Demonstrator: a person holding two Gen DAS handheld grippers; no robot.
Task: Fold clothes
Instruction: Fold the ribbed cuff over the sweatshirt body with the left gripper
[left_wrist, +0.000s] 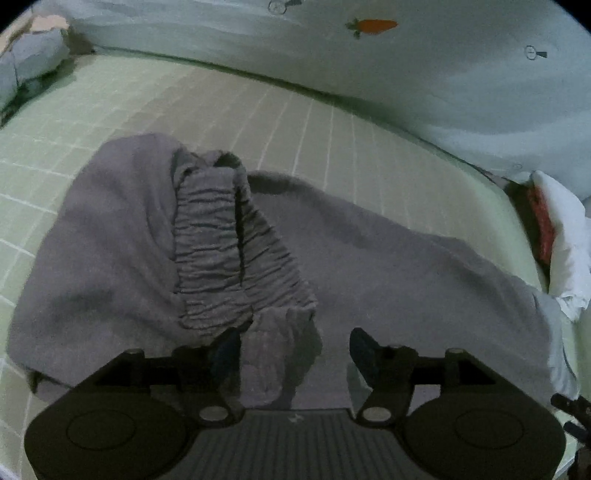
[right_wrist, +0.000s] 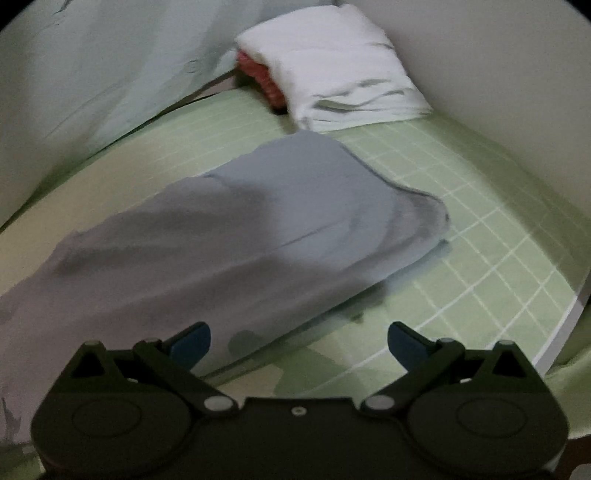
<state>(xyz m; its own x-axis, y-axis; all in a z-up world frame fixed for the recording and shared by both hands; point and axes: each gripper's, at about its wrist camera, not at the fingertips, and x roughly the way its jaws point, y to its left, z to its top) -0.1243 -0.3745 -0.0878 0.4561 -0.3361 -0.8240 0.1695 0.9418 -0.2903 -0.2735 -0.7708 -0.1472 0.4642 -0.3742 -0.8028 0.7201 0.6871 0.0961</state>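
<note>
Beneath both claws, a pale green grid-lined sheet (right_wrist: 480, 236) covers the bed. Left gripper (left_wrist: 295, 350) apart, grey garment (left_wrist: 369, 258) under it, elastic waistband (left_wrist: 221, 251) just ahead-left. Right gripper (right_wrist: 299, 339) apart over the garment's edge; white folded stack (right_wrist: 332, 70) far ahead, pale wall beyond.

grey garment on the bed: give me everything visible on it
The grey garment looks like soft knit trousers. A ruched elastic waistband is bunched and flipped up at one end; the rest lies long and mostly flat, with shallow wrinkles, on the green checked sheet, its far end near a white folded stack. A fabric flap sits between the left gripper's open fingers; no pad visibly presses it. The right gripper is open over its edge.
</note>
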